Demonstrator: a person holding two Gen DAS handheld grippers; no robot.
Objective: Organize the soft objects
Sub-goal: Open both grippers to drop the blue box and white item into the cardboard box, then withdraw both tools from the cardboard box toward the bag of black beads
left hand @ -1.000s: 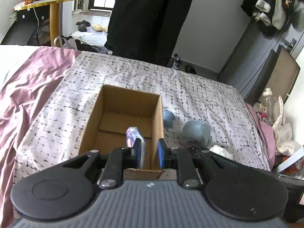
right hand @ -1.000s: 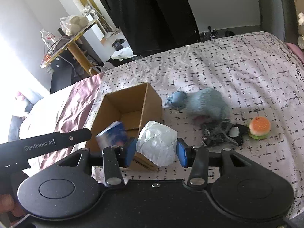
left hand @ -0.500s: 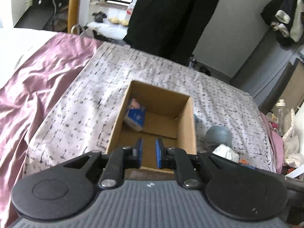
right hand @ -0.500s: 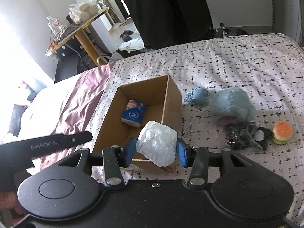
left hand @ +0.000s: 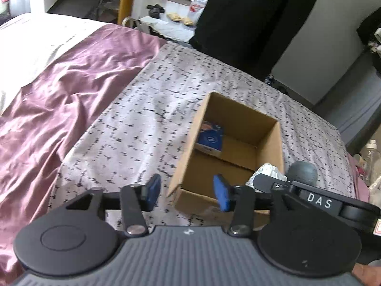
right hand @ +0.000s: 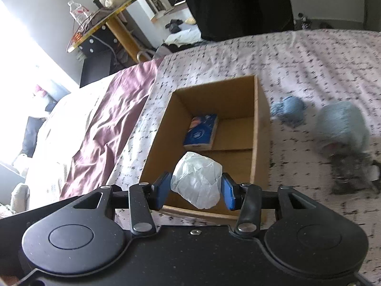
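Note:
An open cardboard box point(left hand: 277, 143) point(right hand: 256, 109) sits on the patterned bedspread. A blue tissue pack point(left hand: 210, 138) point(right hand: 201, 132) lies inside it against the left wall. My left gripper point(left hand: 187, 191) hovers over the box's near left corner; its jaws are opening with nothing between them. My right gripper point(right hand: 194, 189) is shut on a crumpled white bag point(right hand: 196, 182) point(left hand: 269, 171), held over the box's near edge. Blue-grey plush toys point(right hand: 341, 124) point(right hand: 289, 109) lie on the bed to the right of the box.
A purple satin sheet point(left hand: 62, 100) covers the bed left of the box. A dark crumpled item point(right hand: 352, 174) lies by the plush. A person in black point(left hand: 257, 12) stands at the far side. A side table point(right hand: 107, 14) with a bottle stands at the back left.
The left gripper let the blue tissue pack fall into the box, drew back left and opened wider. The right gripper carried the white bag leftward over the box.

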